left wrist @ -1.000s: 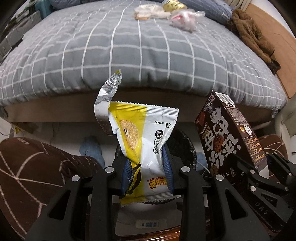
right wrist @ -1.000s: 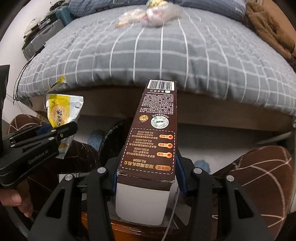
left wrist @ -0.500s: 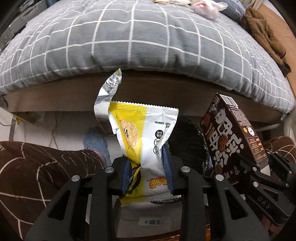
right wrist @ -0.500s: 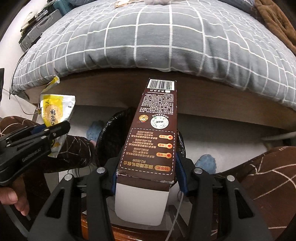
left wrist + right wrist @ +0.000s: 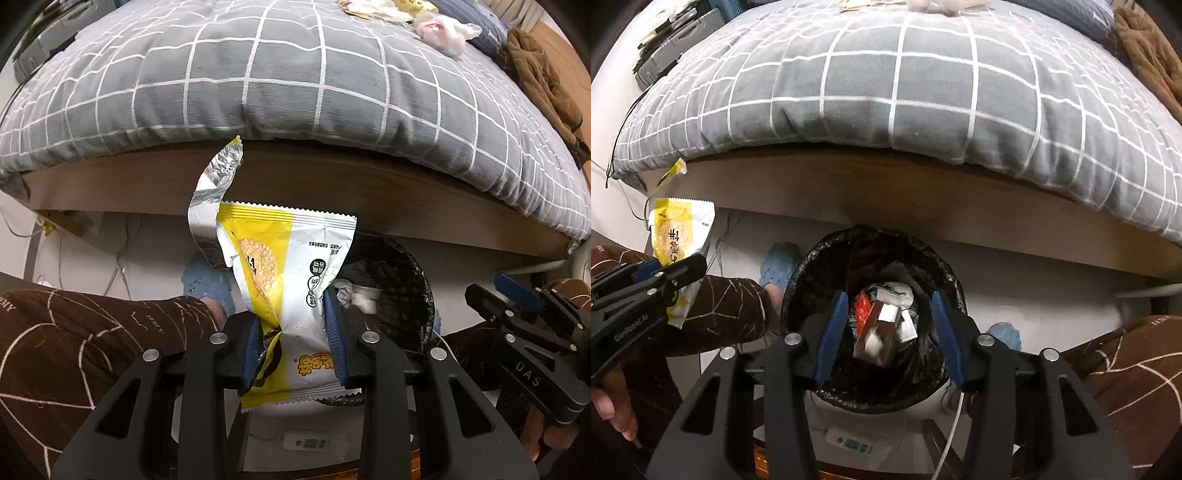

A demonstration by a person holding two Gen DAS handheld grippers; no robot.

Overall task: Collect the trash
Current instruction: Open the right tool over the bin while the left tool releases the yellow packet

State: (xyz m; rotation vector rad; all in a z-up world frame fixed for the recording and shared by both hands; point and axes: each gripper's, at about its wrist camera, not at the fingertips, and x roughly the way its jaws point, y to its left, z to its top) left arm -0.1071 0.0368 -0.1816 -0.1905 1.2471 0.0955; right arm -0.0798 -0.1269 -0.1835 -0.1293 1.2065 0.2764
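My left gripper (image 5: 293, 332) is shut on a yellow and white snack wrapper (image 5: 291, 258) with a torn silver flap, held up beside the bin; the same wrapper (image 5: 679, 236) shows at the left of the right wrist view. My right gripper (image 5: 888, 325) hangs straight over the black-lined trash bin (image 5: 812, 266), its jaws opening with nothing between the pads. The brown cookie box (image 5: 875, 332) lies blurred inside the bin among other rubbish. In the left wrist view the right gripper (image 5: 517, 302) appears at the right edge, with the bin (image 5: 417, 280) behind the wrapper.
A bed with a grey checked duvet (image 5: 295, 74) overhangs just beyond the bin. More wrappers and a plastic bag (image 5: 443, 29) lie on the bed's far side, next to brown clothing (image 5: 539, 74). Brown patterned trouser legs (image 5: 1126, 369) and blue slippers (image 5: 777, 266) flank the bin. A white power strip (image 5: 857, 445) lies below.
The right gripper has opened and the brown cookie box has dropped out of it into the bin. Both grippers have moved closer over the bin. The left still holds the wrapper.
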